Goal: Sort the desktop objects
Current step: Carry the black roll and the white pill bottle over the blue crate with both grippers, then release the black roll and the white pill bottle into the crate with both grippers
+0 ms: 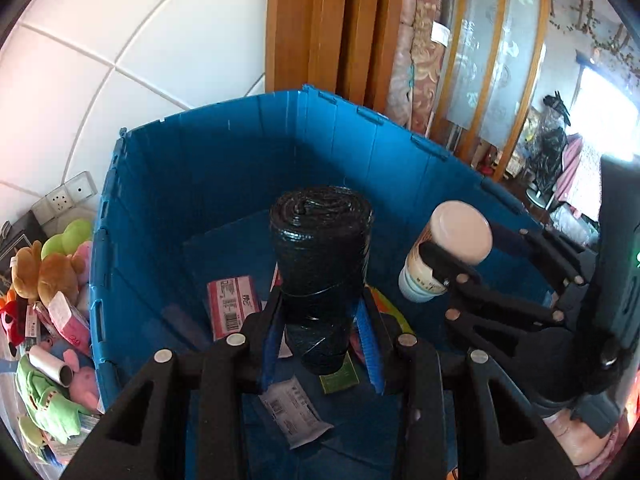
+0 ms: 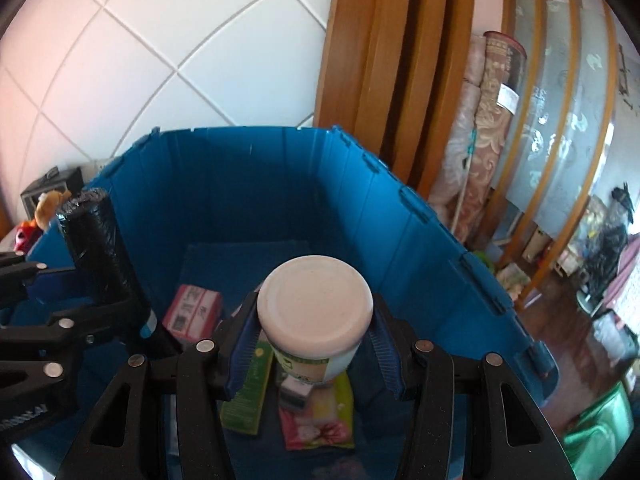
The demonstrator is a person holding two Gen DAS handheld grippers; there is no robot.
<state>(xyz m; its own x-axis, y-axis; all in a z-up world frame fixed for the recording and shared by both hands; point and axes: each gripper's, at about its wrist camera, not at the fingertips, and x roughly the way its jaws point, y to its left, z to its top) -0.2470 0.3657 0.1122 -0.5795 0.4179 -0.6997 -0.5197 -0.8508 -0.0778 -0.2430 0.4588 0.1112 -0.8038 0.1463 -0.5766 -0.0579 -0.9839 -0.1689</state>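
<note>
A black roll of bags (image 1: 320, 264) stands upright between the blue pads of my left gripper (image 1: 322, 348), which is shut on it above the blue crate (image 1: 240, 152). To its right, my right gripper (image 1: 472, 264) is shut on a white-lidded jar (image 1: 448, 252). In the right wrist view the jar (image 2: 316, 312) fills the jaws of my right gripper (image 2: 316, 348) over the crate (image 2: 400, 232), and the roll (image 2: 100, 252) is at the left in the left gripper (image 2: 132, 316). Both hang over the crate's inside.
On the crate floor lie a pink carton (image 1: 234, 306), a white packet (image 1: 292, 412), a green box (image 2: 246, 392) and a pink-green pouch (image 2: 320, 420). Plush toys (image 1: 48, 272) pile up left of the crate. A tiled wall and wooden door frame (image 1: 320, 28) stand behind.
</note>
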